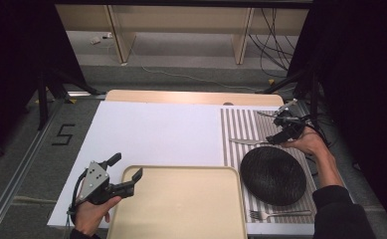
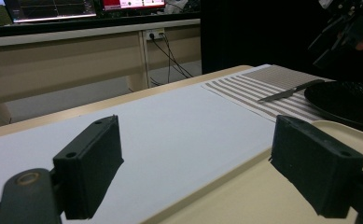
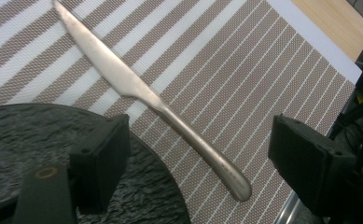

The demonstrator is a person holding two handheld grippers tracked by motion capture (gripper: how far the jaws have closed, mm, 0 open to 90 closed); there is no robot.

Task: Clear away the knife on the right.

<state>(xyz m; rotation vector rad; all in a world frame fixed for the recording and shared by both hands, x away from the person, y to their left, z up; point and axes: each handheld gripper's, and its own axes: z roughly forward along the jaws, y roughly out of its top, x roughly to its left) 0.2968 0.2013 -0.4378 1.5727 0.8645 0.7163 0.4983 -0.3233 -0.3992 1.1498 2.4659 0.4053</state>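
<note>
Our right claw (image 1: 280, 130) hangs wide open over the knife (image 3: 142, 93), which lies on the striped placemat (image 3: 244, 70) just beyond the far rim of the black plate (image 1: 273, 175); whether a jaw touches the handle we cannot quite tell. Our left claw (image 1: 125, 175) is open too, at the near left, straddling the far left corner of the beige tray (image 1: 181, 209) on the surface (image 1: 151, 129).

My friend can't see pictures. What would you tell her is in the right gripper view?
A dull silver metal table knife lies slantwise on a brown-and-white striped woven placemat, its handle end between the two open black jaws of the right gripper, which do not touch it. A round black textured plate sits at lower left, its rim close beside the knife.
</note>
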